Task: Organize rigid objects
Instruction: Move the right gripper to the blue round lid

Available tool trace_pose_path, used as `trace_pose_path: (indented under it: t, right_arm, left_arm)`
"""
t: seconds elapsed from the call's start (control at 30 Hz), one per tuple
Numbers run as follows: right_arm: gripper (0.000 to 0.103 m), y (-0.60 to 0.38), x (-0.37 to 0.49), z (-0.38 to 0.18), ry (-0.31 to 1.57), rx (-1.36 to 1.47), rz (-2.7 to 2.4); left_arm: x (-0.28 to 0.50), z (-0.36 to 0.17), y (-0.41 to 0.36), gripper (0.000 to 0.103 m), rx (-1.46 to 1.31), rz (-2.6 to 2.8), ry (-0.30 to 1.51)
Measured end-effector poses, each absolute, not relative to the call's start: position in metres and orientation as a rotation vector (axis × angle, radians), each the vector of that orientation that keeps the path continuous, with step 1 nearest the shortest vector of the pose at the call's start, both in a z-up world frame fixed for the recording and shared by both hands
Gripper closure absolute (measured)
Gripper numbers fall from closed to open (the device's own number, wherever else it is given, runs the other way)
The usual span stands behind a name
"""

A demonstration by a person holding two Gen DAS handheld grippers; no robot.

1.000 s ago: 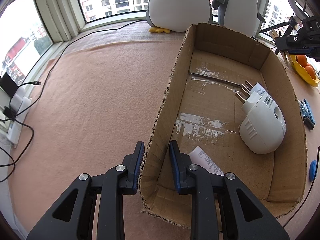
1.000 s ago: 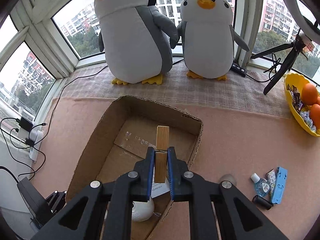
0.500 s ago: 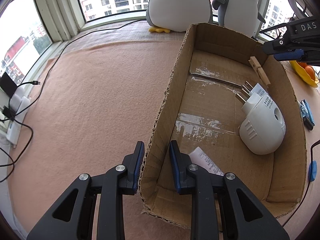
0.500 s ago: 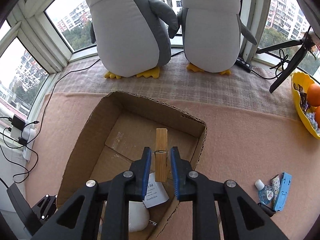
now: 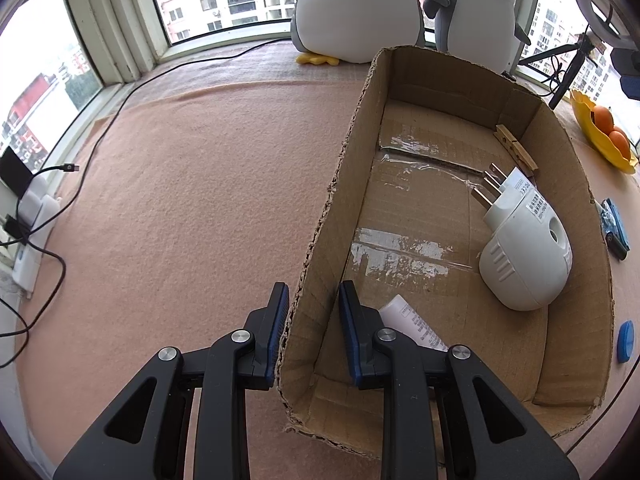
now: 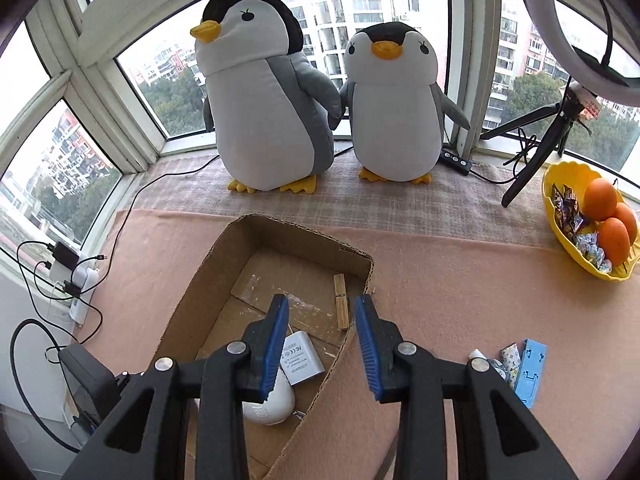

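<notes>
Two grippers: left gripper (image 5: 312,300) astride box wall (image 5: 320,232); right gripper (image 6: 322,320) agape, empty; clothespin (image 6: 341,306) inside.

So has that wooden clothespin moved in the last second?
Yes. The clothespin left the right gripper, whose jaws now stand open, and dropped down into the cardboard box, lying against its right wall.
</notes>
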State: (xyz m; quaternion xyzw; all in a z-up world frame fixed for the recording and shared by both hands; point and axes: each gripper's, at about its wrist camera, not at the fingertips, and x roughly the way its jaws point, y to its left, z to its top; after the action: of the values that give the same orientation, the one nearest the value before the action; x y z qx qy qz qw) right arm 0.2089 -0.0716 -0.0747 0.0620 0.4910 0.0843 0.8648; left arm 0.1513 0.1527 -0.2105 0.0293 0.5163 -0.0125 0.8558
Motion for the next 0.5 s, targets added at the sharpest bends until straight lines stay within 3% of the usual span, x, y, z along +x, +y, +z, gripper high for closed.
trace_pose_path:
  t: [0.17, 0.5]
  right_arm:
    - [0.066, -0.108, 0.18, -0.048, 0.997, 0.147, 0.16]
    - [0.066, -0.195, 0.104, -0.013, 0.967, 0.152, 0.065]
  left_arm:
    - [0.151, -0.21, 0.152, 0.08, 0.069, -0.025, 1.088]
    - [0.151, -0.21, 0.149, 0.08, 0.089, -0.021, 1.087]
